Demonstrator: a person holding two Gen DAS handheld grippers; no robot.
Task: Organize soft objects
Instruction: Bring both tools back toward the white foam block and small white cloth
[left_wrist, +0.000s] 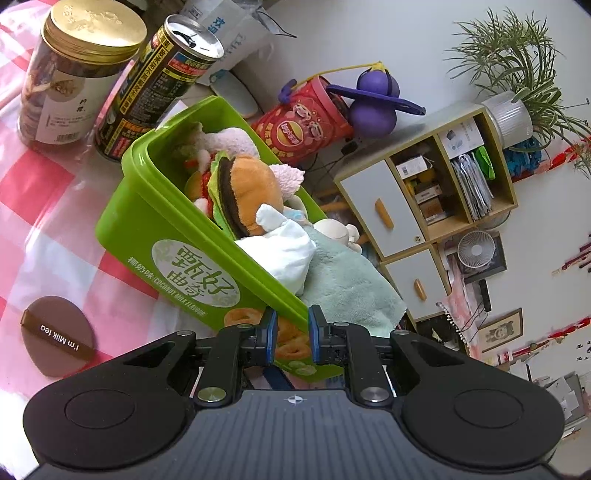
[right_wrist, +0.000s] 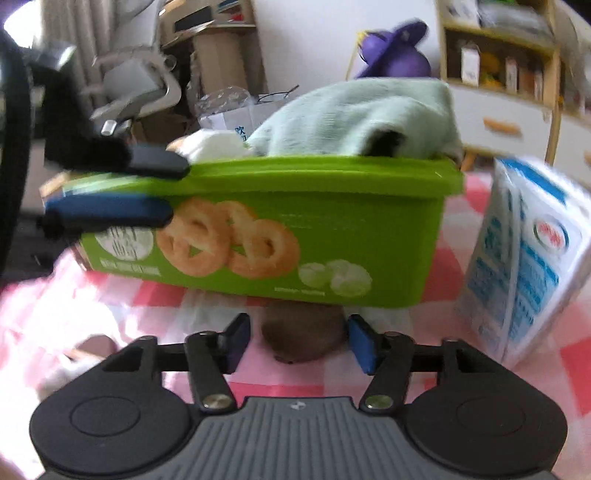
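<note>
A green cookie box stands on the pink checked cloth, tilted, and holds a plush burger, a white cloth and a pale green towel that hangs over its rim. My left gripper straddles the box's end wall at the rim, jaws close on it. In the right wrist view the box is seen side-on with the towel on top and the left gripper's fingers on its left end. My right gripper is open and empty, low before a brown round object.
A gold-lidded jar, a dark can and a red chips tube stand behind the box. A brown coaster lies on the cloth. A blue-white carton stands right of the box. A cabinet is beyond the table.
</note>
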